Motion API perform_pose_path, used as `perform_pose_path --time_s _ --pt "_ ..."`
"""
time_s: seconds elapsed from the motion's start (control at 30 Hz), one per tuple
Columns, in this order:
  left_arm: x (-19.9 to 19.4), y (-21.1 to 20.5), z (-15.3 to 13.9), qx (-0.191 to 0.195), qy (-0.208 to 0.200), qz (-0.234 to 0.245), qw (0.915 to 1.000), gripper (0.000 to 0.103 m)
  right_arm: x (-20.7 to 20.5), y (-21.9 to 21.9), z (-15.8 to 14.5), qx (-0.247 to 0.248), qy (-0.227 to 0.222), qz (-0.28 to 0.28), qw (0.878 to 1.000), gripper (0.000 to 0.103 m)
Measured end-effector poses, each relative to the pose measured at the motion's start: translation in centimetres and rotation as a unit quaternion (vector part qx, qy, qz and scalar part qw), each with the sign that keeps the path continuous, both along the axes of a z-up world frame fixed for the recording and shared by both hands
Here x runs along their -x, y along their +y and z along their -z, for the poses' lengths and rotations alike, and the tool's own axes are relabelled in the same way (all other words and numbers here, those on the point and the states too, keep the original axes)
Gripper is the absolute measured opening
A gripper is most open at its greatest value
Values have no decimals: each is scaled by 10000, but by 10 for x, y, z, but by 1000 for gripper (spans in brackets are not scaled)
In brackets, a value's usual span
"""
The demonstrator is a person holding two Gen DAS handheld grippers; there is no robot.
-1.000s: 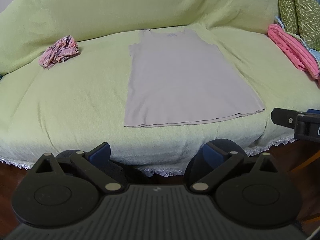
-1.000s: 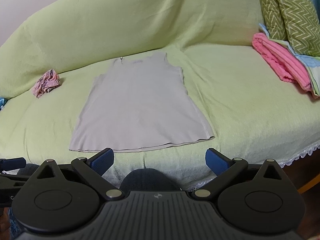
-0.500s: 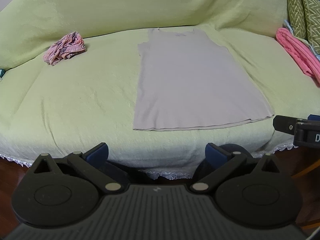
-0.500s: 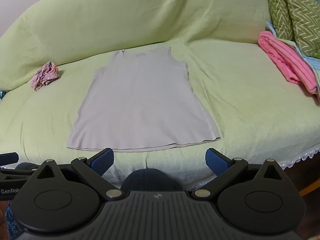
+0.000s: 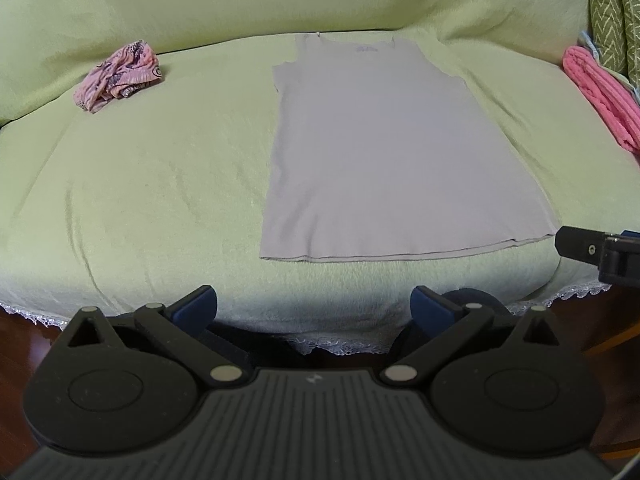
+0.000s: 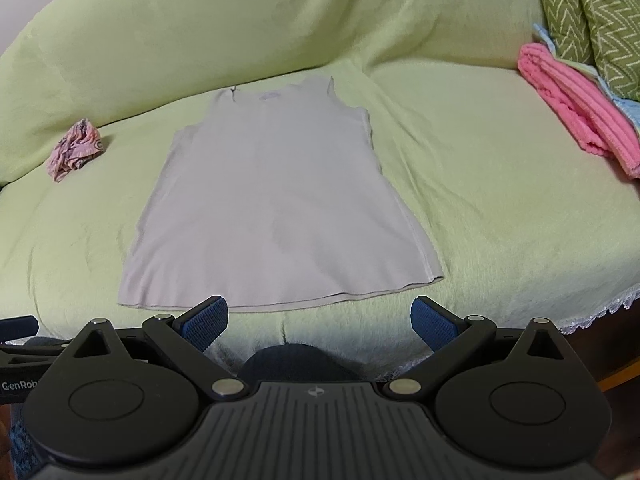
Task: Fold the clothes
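Note:
A pale grey sleeveless top (image 5: 384, 152) lies flat on the green-covered sofa (image 5: 152, 184), neck at the back, hem toward me; it also shows in the right wrist view (image 6: 272, 208). My left gripper (image 5: 314, 308) is open and empty, just in front of the hem near the sofa's front edge. My right gripper (image 6: 320, 316) is open and empty, its fingertips close to the hem. The right gripper's body (image 5: 600, 246) shows at the right edge of the left wrist view.
A crumpled pink patterned garment (image 5: 118, 74) lies at the back left of the seat. A folded pink towel (image 6: 580, 108) and green zigzag cushions (image 6: 592, 12) sit at the right end. A lace trim (image 5: 340, 344) hangs along the sofa's front edge.
Both grippers have moved forward toward the sofa and the top's hem. The left view has shifted so the top sits more to the centre. Both jaws stay open.

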State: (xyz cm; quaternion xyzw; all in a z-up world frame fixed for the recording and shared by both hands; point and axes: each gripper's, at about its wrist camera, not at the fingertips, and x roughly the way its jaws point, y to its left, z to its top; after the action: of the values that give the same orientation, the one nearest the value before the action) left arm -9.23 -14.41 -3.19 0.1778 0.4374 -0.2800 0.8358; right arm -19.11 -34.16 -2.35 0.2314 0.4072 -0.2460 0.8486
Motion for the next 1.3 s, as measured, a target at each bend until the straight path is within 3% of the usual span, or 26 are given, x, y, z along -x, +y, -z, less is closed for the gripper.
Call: perform_pose_path --time_s 0.53,0.83,1.1,1.2,1.27,1.3 --pt "-31 -32 20 -179 272 60 9995 102 -28 -32 27 -261 216 37 9994 101" --pt "-69 -69 31 -156 313 512 9981 102 -48 -78 43 -402 40 96 9991 101" --pt "-153 -111 23 179 -51 1426 9896 101 -89 -154 48 -505 -1054 -425 9922 101" --pt "-200 -126 21 389 -107 1833 9822 98 -117 -188 58 -583 -1124 -588 9902 100" --pt "-236 -140 24 475 -106 2034 9779 93 -138 -214 66 -641 -1177 -747 9882 98" --pt "-254 -147 25 503 -113 2124 9758 83 -149 -227 70 -649 -1204 -849 9870 96"
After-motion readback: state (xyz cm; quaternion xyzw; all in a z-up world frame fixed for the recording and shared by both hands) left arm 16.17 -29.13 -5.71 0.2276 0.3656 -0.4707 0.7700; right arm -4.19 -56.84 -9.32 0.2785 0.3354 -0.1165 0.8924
